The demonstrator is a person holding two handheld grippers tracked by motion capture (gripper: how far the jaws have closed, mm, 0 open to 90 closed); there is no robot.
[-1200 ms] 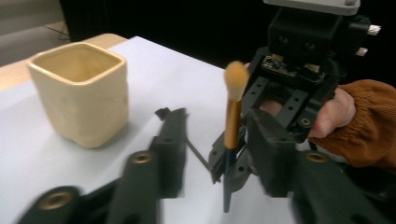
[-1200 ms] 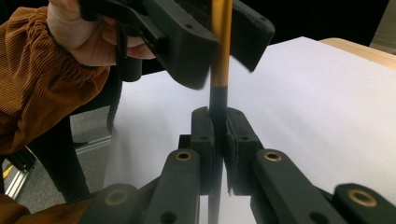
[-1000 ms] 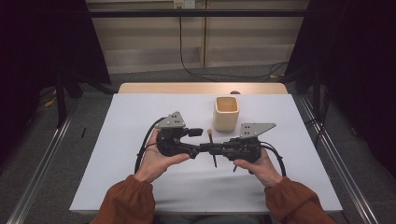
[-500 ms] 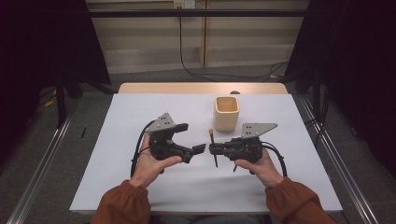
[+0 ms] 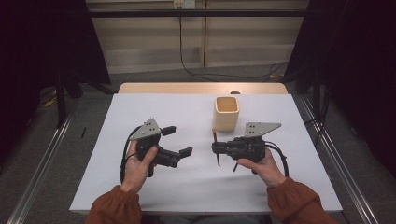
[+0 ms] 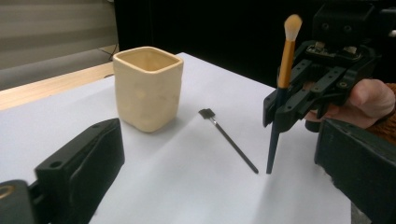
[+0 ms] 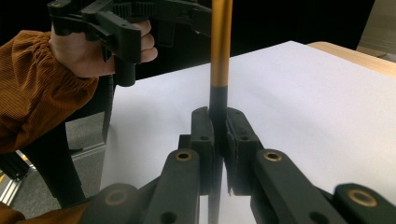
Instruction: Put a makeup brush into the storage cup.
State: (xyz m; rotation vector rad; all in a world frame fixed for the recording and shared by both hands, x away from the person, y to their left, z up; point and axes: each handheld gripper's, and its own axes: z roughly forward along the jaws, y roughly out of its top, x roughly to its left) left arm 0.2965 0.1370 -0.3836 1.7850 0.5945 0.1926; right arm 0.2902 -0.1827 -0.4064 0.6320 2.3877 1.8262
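left gripper [image 5: 180, 141] pulled back toward the left of the desk [image 5: 140, 107], away from the right gripper [image 5: 215, 148] it was pressed up against a second ago. fingers just spread wide, nothing between them now; seen as two black blocks at the bottom corners of the left gripper view. reads as a handover finished: makeup brush [image 6: 282, 88] released by the left and carried by the right alone.

right gripper unmoved, fingers [image 7: 201, 140] clamped tight on the dark lower shaft of the brush, gold ferrule above them, pale bristle tip uppermost, handle end just above or on the white sheet, hard to tell which. held roughly upright in the left gripper view.

second, thinner brush [image 6: 228, 137] lying flat on the desk between the right gripper and the cream cup [image 5: 226, 112], untouched. cup upright, just beyond the held brush.

likely next: brush into the cup, then the flat one picked up by the freed left gripper.
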